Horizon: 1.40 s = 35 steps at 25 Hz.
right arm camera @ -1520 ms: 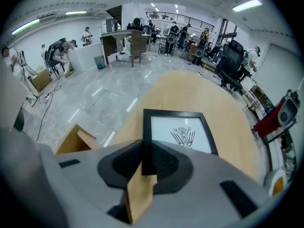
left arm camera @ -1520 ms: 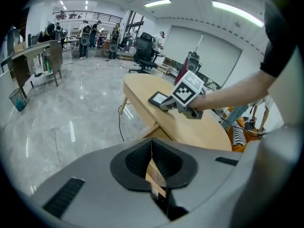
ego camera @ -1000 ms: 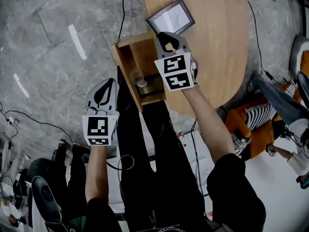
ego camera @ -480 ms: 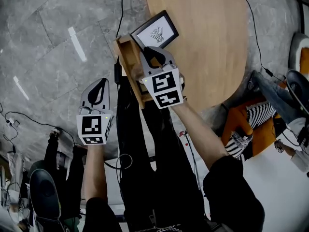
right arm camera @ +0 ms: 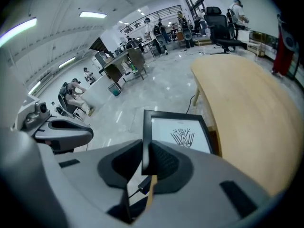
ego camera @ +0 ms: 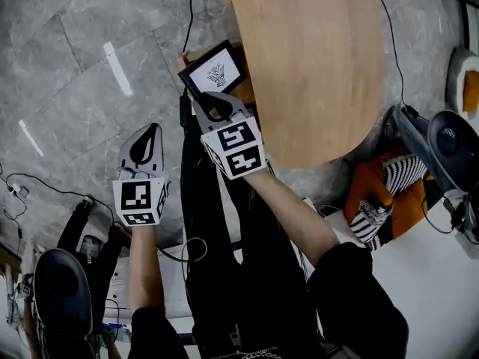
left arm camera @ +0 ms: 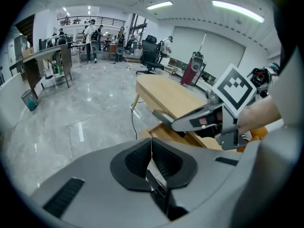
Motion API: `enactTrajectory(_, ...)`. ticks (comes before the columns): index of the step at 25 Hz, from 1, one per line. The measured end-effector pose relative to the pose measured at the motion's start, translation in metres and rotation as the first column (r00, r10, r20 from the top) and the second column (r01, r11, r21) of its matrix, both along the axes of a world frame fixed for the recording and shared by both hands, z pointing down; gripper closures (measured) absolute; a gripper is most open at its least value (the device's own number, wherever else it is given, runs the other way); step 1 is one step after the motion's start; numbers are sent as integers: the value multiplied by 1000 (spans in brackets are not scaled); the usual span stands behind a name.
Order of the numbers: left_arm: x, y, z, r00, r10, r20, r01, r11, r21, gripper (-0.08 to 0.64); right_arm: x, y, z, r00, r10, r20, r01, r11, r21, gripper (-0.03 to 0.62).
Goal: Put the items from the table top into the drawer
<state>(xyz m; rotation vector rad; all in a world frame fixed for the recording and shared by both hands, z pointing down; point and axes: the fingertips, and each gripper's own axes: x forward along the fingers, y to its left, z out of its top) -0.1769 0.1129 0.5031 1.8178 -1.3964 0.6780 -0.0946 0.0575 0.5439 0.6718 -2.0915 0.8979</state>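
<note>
The right tongs point(ego camera: 213, 103) pinch the picture frame point(ego camera: 217, 73) by one side rail. In the right gripper view the two pads point(right arm camera: 164, 161) press on the black rail from either side, and the frame point(right arm camera: 183, 137) stands out ahead of them. The frame is black, with a white sheet that bears a small dark drawing. It hangs just off the long edge of the bench point(ego camera: 314, 58), no longer over the wooden top, and sits tilted.

Under the frame, against that same bench edge, the wooden drawer point(left arm camera: 161, 130) stands pulled out. Only strips of its wall show past the frame in the head view. Whether the frame touches the drawer cannot be told.

The left tongs point(ego camera: 147, 133) are pressed together with nothing between them. The left gripper view shows the pads point(left arm camera: 164, 160) meeting along a thin line. This gripper hangs farther out from the bench than the drawer does, over the grey stone floor point(ego camera: 90, 66), and points away from the person. It is well apart from the frame.

The bench top itself is bare wood where the views show it.
</note>
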Motion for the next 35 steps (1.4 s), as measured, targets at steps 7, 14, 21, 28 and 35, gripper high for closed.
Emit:
enactTrajectory(7, -5, 7, 4, 1000, 0, -6, 0, 1000, -3, 545, 11, 5, 23, 996, 90, -23, -92, 988, -123, 520)
enactTrajectory(14, 2, 9, 4, 1000, 4, -13, -4, 1000, -5, 546, 29, 5, 49, 986, 162, -47, -168, 965, -203, 520)
enactTrajectory(21, -1, 12, 9, 1000, 3, -12, -3, 1000, -15, 545, 23, -5, 72, 988, 148, -40, -153, 967, -203, 520)
enactTrajectory(28, -4, 16, 15, 1000, -3, -20, 3, 1000, -26, 546, 12, -5, 91, 993, 108, -55, -118, 964, -239, 520)
enactTrajectory(35, -4, 15, 17, 1000, -5, -22, 5, 1000, -30, 545, 6, 0, 103, 994, 82, -66, -97, 952, -289, 520)
